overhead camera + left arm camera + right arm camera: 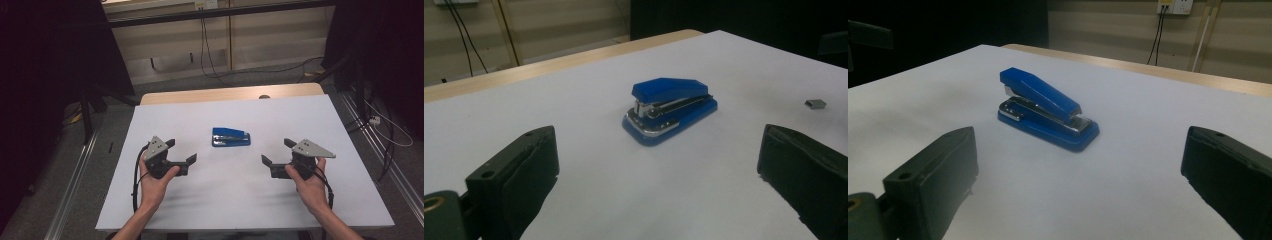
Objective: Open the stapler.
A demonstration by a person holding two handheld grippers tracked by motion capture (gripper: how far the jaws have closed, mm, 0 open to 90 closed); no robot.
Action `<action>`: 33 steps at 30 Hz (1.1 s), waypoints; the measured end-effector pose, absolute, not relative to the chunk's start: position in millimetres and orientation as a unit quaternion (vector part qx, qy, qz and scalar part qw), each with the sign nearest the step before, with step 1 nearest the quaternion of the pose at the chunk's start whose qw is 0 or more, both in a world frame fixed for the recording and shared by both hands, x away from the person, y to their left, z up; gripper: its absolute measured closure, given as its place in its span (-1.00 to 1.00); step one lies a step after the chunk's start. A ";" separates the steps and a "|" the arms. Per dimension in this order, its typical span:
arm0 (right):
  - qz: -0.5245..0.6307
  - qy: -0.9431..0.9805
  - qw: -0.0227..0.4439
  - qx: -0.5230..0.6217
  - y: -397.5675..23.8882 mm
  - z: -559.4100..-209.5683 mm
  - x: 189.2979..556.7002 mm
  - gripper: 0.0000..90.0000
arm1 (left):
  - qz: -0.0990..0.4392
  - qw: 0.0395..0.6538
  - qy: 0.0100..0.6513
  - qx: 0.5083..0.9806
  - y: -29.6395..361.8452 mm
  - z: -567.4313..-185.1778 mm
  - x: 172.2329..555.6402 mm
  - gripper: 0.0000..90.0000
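A blue stapler (230, 136) lies flat near the middle of the white table (300, 115). My left gripper (181, 151) is held to its left and a little nearer, jaws open and empty, pointing toward the stapler (670, 108). My right gripper (278, 151) mirrors it on the other side, also open and empty, with the stapler (1047, 109) ahead between its jaws' line of sight. Neither gripper touches the stapler.
A small grey strip of staples (815, 103) lies on the table to the right of the stapler in the left gripper view. A wooden strip (230, 93) borders the far edge. Cables (207, 45) hang beyond the table.
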State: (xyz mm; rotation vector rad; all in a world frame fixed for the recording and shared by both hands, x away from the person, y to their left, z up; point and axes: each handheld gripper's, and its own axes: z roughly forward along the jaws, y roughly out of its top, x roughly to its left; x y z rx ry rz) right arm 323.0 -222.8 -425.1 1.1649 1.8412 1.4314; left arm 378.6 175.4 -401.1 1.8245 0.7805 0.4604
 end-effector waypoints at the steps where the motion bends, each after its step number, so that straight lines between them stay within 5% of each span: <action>1: 0.529 0.680 0.267 0.431 -223.5 -425.1 324.5 -0.97 | 0.196 0.524 0.320 0.764 173.0 -401.5 380.6 -0.93; 33: 0.530 0.711 0.218 0.409 -182.3 -442.5 390.5 -0.82 | 0.174 0.514 0.315 0.779 124.8 -415.5 457.0 -0.88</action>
